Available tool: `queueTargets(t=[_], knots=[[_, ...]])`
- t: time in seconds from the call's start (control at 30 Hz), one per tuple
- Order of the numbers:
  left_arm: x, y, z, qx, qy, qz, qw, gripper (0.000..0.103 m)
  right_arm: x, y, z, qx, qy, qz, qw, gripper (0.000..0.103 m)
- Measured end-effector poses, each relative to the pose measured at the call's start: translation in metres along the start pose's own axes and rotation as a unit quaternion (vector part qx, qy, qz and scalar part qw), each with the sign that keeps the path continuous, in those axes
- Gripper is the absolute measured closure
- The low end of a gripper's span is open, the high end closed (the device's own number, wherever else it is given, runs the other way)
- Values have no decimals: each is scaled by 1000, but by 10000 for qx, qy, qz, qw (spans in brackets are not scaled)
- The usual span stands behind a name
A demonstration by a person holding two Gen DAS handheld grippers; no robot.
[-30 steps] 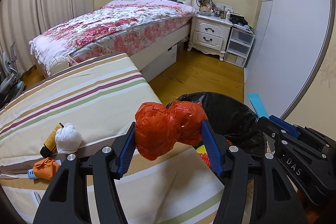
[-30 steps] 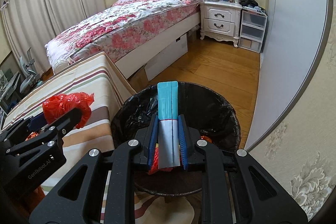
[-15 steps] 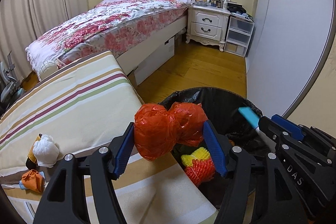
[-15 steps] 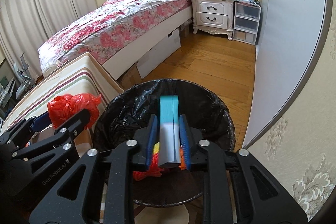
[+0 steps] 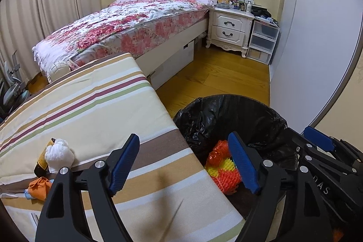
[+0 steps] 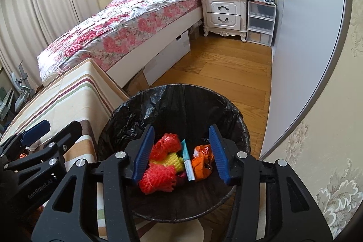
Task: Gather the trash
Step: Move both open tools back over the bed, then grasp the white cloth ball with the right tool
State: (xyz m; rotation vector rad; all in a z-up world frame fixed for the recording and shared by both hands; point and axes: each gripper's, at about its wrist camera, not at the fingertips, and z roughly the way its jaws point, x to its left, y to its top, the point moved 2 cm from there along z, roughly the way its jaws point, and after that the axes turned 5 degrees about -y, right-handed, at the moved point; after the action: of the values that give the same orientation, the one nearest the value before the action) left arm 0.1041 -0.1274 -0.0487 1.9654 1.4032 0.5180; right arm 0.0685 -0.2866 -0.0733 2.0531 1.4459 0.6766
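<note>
Red bag, tube dropped into bin (image 6: pixel 127 119) | left gripper (image 5: pixel 185 165) jaws just opened, empty | right gripper (image 6: pixel 180 152) same

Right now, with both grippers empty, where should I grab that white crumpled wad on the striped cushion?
Take the white wad across its rounded middle, coming down from above with the left gripper, which is open and nearest. It is a soft ball resting against a yellow bottle, so set the fingers on its two free sides.
</note>
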Motion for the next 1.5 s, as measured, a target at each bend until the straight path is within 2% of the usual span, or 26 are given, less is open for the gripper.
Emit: queueTargets(t=[0.13,0.37,0.67,1.2,1.5], knots=[[12,-6,-12,-1,137,-17,9999,25,12,-6,-5,23,131,-60,9999,49],[45,-22,-36,-12,382,-187,9991,24,44,-19,-16,107,429,-312,9985,48],[104,-44,-66,-30,766,-656,9949,24,100,-32,-27,191,776,-784,9937,48],[221,-80,-95,-41,1548,-1644,9742,24,208,-33,-39,154,1332,-1549,9788,48],[258,-100,-105,11,1781,-2006,9633,24,260,-33,-31,218,1566,-1862,9697,48]])
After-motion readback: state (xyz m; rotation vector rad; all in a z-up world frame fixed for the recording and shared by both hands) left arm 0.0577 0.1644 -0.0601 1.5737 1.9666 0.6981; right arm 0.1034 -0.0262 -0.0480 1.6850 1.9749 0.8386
